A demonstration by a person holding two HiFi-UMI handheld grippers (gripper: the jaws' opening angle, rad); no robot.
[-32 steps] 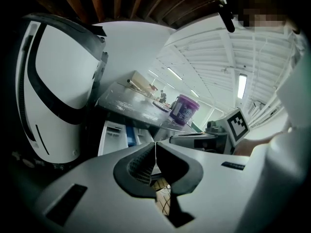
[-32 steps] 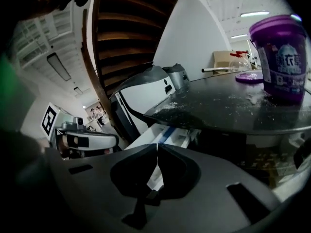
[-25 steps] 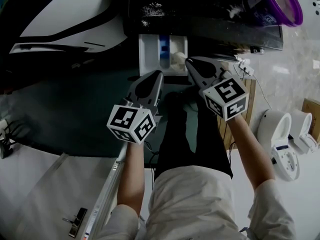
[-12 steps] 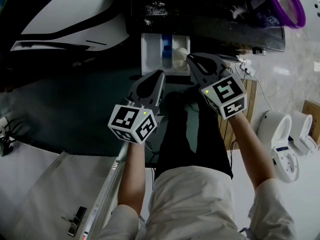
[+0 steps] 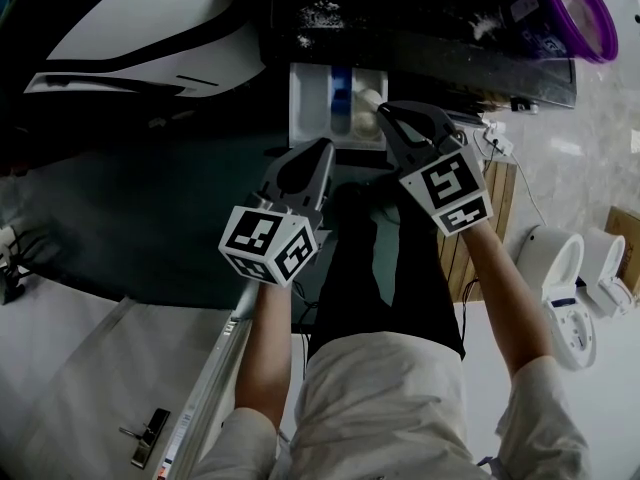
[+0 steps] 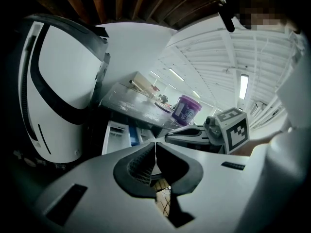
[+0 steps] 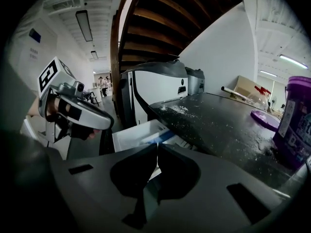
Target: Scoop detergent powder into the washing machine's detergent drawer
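Note:
In the head view the white detergent drawer (image 5: pixel 310 103) stands pulled out from the dark-topped washing machine (image 5: pixel 430 38). It has a blue divider (image 5: pixel 342 88) and a pale heap of powder (image 5: pixel 368 103) in its right compartment. My right gripper (image 5: pixel 385 113) is shut and empty, its tip at the drawer's front right corner. My left gripper (image 5: pixel 322 148) is shut and empty just before the drawer's front edge. The purple powder tub (image 5: pixel 565 8) stands open on the machine top. The left gripper view shows the drawer (image 6: pixel 116 135) and the tub (image 6: pixel 186 109). No scoop is in view.
Spilled powder (image 5: pixel 320 13) dots the machine top. A white appliance (image 5: pixel 150 38) stands left of the drawer. A purple lid (image 7: pixel 265 115) lies on the top near the tub (image 7: pixel 296 120). A wooden rack (image 5: pixel 480 228) and white fixtures (image 5: pixel 560 288) are on the floor at right.
The picture has shifted slightly. Both grippers stay shut by the drawer's front, and the right one has edged a little closer to the powder heap.

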